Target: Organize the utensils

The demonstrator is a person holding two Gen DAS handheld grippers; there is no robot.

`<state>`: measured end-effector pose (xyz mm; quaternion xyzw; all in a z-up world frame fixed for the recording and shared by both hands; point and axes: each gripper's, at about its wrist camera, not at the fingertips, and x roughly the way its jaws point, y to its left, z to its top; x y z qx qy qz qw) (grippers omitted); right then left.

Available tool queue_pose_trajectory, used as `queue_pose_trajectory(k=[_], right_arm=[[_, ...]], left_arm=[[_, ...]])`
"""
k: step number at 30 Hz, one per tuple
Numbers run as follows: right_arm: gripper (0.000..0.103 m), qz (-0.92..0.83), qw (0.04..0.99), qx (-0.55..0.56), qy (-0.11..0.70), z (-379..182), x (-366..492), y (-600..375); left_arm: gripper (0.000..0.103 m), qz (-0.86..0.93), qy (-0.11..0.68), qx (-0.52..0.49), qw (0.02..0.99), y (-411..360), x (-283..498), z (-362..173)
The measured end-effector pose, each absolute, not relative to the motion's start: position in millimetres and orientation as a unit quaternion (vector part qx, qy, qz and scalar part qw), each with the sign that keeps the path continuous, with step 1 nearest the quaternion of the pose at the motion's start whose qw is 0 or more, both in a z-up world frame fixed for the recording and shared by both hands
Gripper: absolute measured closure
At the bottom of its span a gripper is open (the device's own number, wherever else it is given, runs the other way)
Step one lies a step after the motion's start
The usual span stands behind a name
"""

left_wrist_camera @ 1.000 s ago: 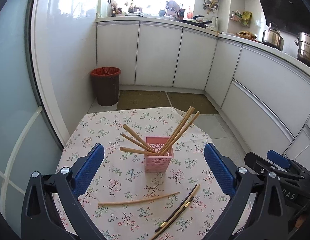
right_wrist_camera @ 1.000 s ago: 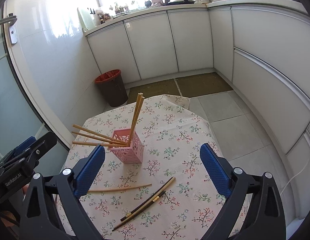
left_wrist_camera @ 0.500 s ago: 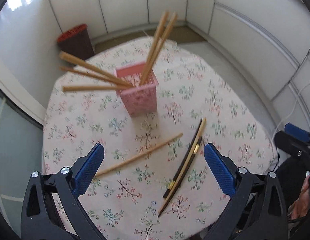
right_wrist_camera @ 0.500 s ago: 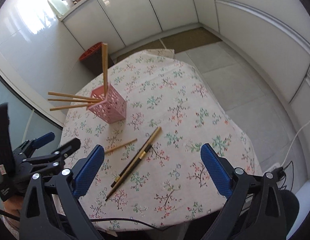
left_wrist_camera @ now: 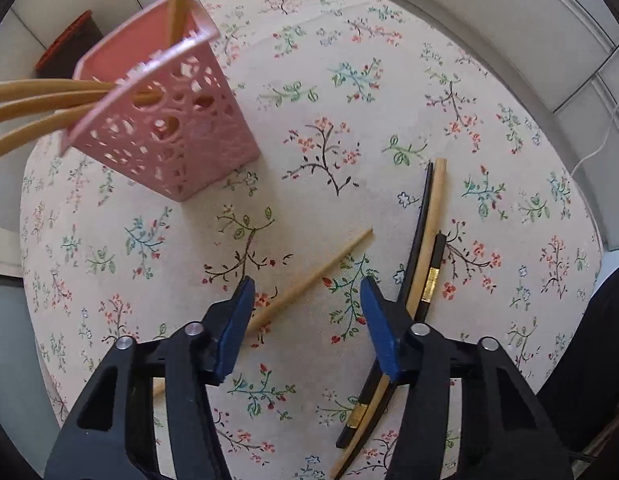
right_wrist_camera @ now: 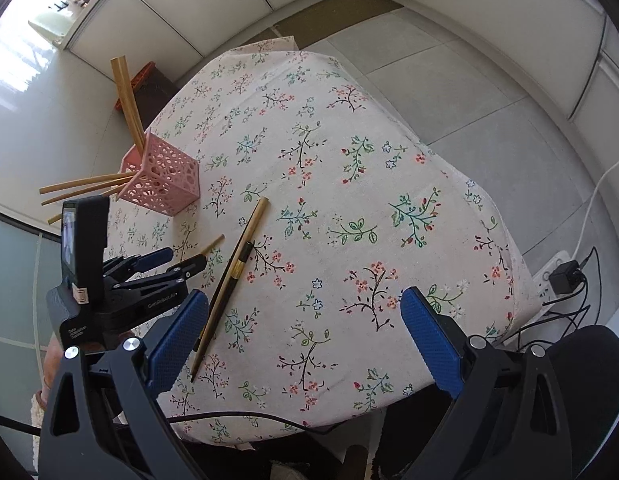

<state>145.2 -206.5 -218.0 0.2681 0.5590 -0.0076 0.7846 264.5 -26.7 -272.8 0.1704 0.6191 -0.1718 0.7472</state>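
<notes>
Over floral tablecloth [left_wrist_camera: 349,92], left gripper [left_wrist_camera: 307,300] points down, jaws closing around seemingly untouched bamboo chopstick [left_wrist_camera: 321,272]; right gripper [right_wrist_camera: 305,320] wide.

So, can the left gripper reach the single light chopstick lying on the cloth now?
Probably yes. The left gripper points down over the light chopstick, which lies between its closing jaws, not yet pinched. Nothing covers it; the pink holder and the dark chopsticks lie clear.
</notes>
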Motion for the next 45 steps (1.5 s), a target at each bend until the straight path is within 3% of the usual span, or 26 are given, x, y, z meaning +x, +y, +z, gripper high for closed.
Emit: queue_pose_trajectory(k=[6, 8, 14, 20, 21, 26, 29, 37, 40, 45], right_arm=[[0.009, -0.01, 0.772, 0.278, 0.571, -230.5, 161.7, -203.5], [0.009, -0.009, 0.767, 0.281, 0.576, -234.9, 169.3, -199.9], [0.009, 0.001, 0.753, 0.283, 0.594, -250.8, 199.9, -181.7], [0.011, 0.011, 0.743, 0.277, 0.609, -265.3, 232.0, -154.0], [0.013, 0.012, 0.74, 0.276, 0.613, -268.0, 237.5, -149.3], [0.052, -0.005, 0.723, 0.262, 0.639, -282.2, 256.4, -134.4], [0.065, -0.025, 0.728, 0.253, 0.637, -285.1, 257.0, -134.6], [0.07, -0.042, 0.727, 0.246, 0.64, -294.3, 271.5, -130.8], [0.09, -0.041, 0.73, 0.249, 0.636, -298.0, 276.6, -130.8], [0.093, -0.037, 0.741, 0.275, 0.612, -297.2, 271.7, -139.0]], left_arm=[[0.066, -0.204, 0.614, 0.168, 0.744, -18.9, 266.9, -279.4], [0.079, -0.203, 0.61, 0.168, 0.748, -14.8, 266.3, -278.9], [0.095, -0.209, 0.597, 0.185, 0.752, -9.3, 253.8, -276.8], [0.098, -0.201, 0.571, 0.188, 0.774, 6.6, 233.2, -254.1], [0.098, -0.201, 0.567, 0.182, 0.778, 10.8, 229.5, -248.2], [0.098, -0.202, 0.533, 0.165, 0.805, 28.9, 198.3, -213.7], [0.098, -0.201, 0.519, 0.154, 0.816, 27.8, 197.4, -200.7], [0.098, -0.188, 0.517, 0.142, 0.823, 29.3, 207.3, -194.8], [0.098, -0.189, 0.513, 0.148, 0.824, 28.9, 203.7, -191.4], [0.098, -0.183, 0.506, 0.145, 0.83, 32.0, 203.2, -186.7]])
